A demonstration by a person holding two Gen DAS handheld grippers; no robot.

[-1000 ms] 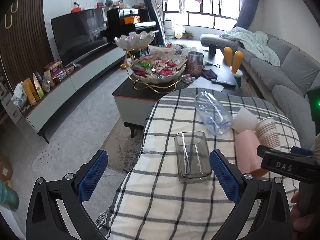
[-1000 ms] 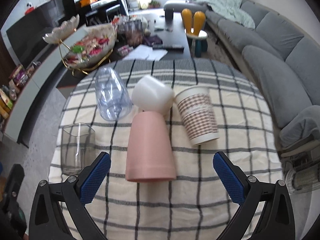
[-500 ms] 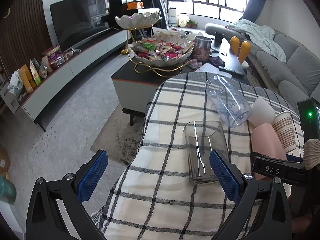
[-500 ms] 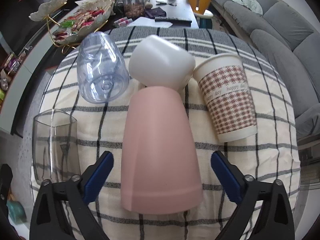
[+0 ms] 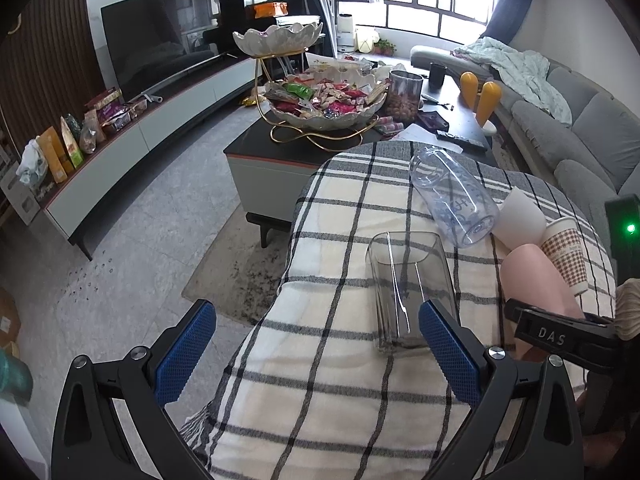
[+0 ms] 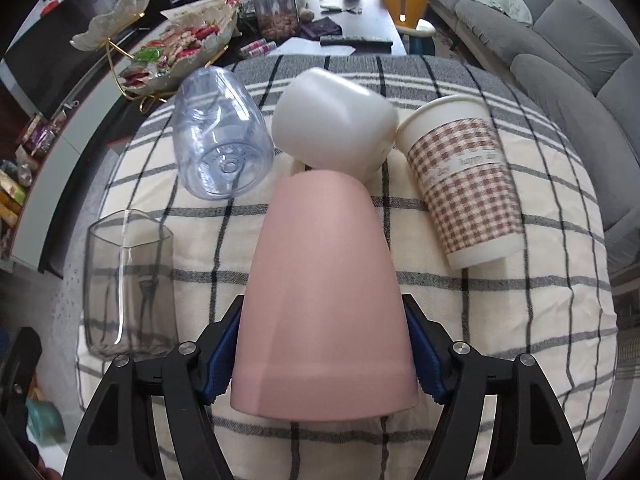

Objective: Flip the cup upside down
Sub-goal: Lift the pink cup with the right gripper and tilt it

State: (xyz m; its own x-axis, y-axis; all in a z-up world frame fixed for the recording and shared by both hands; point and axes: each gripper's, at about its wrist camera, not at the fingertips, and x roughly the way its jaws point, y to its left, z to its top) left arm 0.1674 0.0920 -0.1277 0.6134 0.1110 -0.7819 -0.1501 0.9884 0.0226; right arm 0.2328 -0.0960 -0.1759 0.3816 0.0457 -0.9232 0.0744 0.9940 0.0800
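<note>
Five cups on a checked cloth (image 6: pixel 500 320). The pink cup (image 6: pixel 324 300) lies on its side at the middle of the cloth, wide rim toward the camera, clamped near that rim between the two blue pads of the right gripper (image 6: pixel 322 354). Its narrow end touches the white cup (image 6: pixel 332 128). One checked paper cup (image 6: pixel 464 180) lies just right of it, apart; one clear blue cup (image 6: pixel 218 140) lies to its far left; one square glass cup (image 6: pixel 128 280) sits near the cloth's left edge. The near strip of cloth, right of the gripper, is bare. The left gripper (image 5: pixel 316 356) hangs with pads wide apart over the cloth's left edge (image 5: pixel 288 272), floor (image 5: pixel 120 260) below; its right pad overlaps the glass cup in view.
</note>
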